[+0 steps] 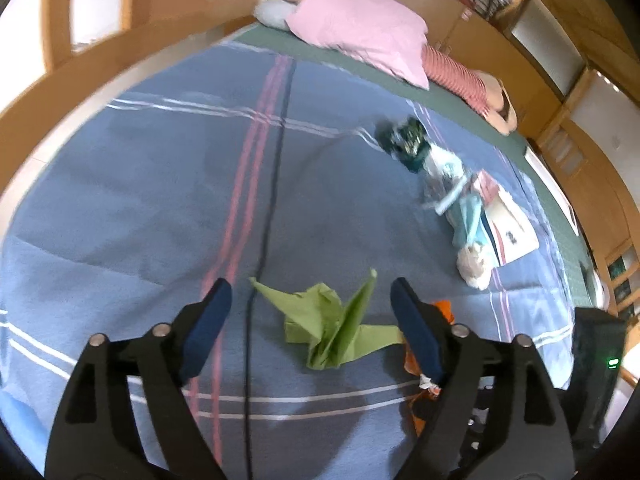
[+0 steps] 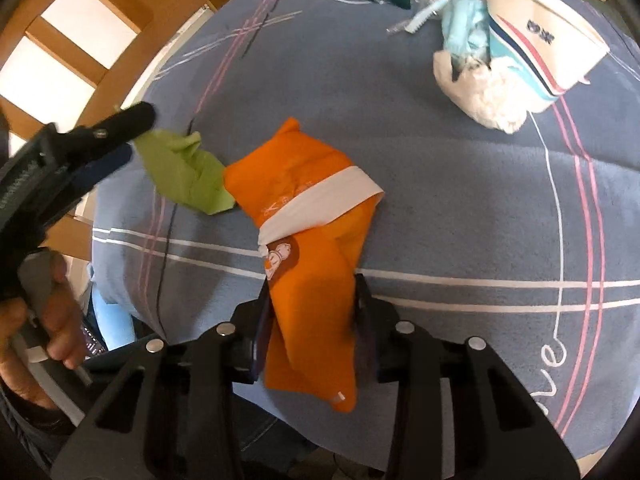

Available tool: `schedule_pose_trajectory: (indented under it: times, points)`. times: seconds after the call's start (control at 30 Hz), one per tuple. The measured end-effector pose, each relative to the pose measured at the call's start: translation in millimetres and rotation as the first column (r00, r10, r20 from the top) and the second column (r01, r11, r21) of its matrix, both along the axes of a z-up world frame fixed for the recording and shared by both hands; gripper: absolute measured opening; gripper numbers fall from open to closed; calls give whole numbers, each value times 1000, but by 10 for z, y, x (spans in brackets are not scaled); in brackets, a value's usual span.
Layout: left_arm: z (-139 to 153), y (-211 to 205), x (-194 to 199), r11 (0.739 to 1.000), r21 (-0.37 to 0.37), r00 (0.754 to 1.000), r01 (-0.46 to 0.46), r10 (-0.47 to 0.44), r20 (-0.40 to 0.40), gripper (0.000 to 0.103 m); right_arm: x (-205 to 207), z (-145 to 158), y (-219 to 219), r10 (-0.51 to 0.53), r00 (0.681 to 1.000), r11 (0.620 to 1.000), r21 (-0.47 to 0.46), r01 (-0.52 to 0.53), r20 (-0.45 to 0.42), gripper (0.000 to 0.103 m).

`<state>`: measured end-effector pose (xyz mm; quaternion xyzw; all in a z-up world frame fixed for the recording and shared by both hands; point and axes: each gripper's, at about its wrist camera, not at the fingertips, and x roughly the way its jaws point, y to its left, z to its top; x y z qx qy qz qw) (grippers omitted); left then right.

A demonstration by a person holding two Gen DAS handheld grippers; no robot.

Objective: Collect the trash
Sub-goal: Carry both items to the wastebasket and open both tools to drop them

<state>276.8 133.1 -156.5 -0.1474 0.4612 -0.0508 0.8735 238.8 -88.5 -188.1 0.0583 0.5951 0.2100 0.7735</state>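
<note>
Trash is scattered over a blue striped bedspread (image 1: pixel 120 200); collection is in hand, with most pieces not yet gathered. The right gripper (image 2: pixel 314 316) is clenched on an orange bag (image 2: pixel 316 240) whose lower part is pinched between the jaws, while its upper part, crossed by a white band, lies on the bedspread. The left gripper (image 1: pixel 312 308) is held with jaws released and spread wide; a crumpled green paper (image 1: pixel 332 328) lies between them, untouched by either pad.

For the step to be done well, the left jaws should be lowered squarely over the paper's bulk and closed on its folded centre, not on a thin wing, which is judged likely to slip or tear; the bedspread cloth should not be pinched along with it. The orange bag touches the paper's edge on one side and may be dragged or caught.

Further off, a dark green wrapper (image 1: pixel 404 140), a pale blue wrapper (image 2: pixel 464 28), a white crumpled bag (image 2: pixel 480 96) and a tipped paper cup (image 2: pixel 540 36) are noted in a cluster, well apart from both grippers. A pink pillow (image 1: pixel 360 28) lies at the head of the bed; a dark cable (image 1: pixel 272 200) runs along the bedspread just beside the left jaws and could be snagged.
</note>
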Motion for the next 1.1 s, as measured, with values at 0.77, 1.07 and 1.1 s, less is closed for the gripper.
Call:
schedule_pose_trajectory:
  times: [0.77, 1.07, 1.1]
  points:
    - [1068, -678, -1100, 984, 60, 913, 170, -180, 365, 13, -1560, 1590, -1224, -33, 884, 983, -145, 113, 467, 38]
    - [1349, -1191, -1915, 948, 11, 871, 317, -295, 393, 13, -2291, 1726, -1544, -8, 852, 941, -284, 183, 524, 38]
    - [1335, -1253, -1957, 946, 15, 871, 324, -304, 385, 13, -2333, 1731, -1550, -6, 848, 936, -296, 192, 530, 38]
